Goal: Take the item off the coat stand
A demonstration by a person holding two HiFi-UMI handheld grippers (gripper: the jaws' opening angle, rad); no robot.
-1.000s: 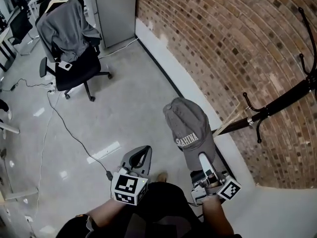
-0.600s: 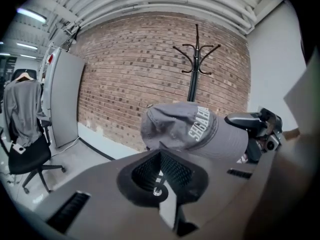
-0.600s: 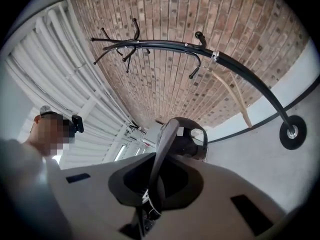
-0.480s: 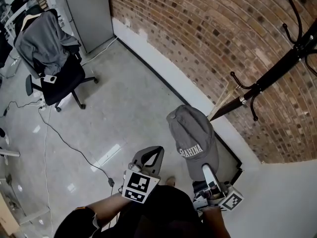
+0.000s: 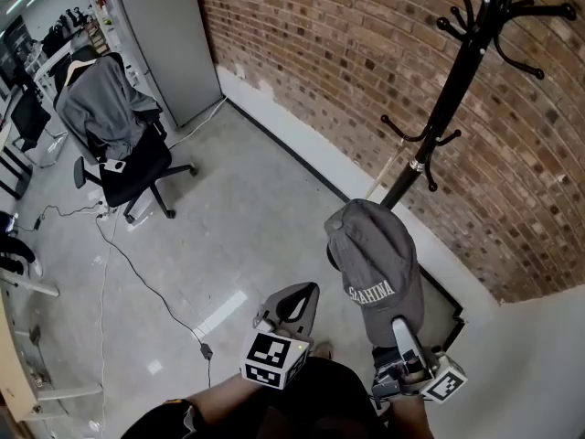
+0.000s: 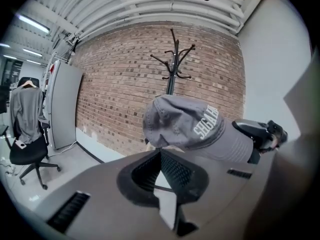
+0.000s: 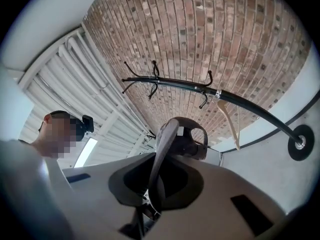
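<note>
A grey baseball cap point(image 5: 375, 254) with white lettering hangs free in the air, well clear of the black coat stand point(image 5: 448, 99) by the brick wall. My right gripper point(image 5: 400, 337) is shut on the cap's brim. In the right gripper view the brim's edge point(image 7: 167, 139) runs between the jaws, with the coat stand point(image 7: 240, 101) beyond. My left gripper point(image 5: 294, 302) sits left of the cap, shut and empty. In the left gripper view the cap point(image 6: 190, 126) floats just past my left gripper point(image 6: 161, 152).
A pale wooden hanger point(image 5: 388, 167) hangs on the stand's pole. An office chair draped with a grey jacket point(image 5: 114, 122) stands at the far left near a grey cabinet point(image 5: 160, 35). A cable point(image 5: 146, 277) trails over the floor. A white wall point(image 5: 539, 364) closes the right corner.
The head view has swung so the stand now rises upright at the top right. The cap stays in the right gripper, and both grippers sit lower and further right in the frame.
</note>
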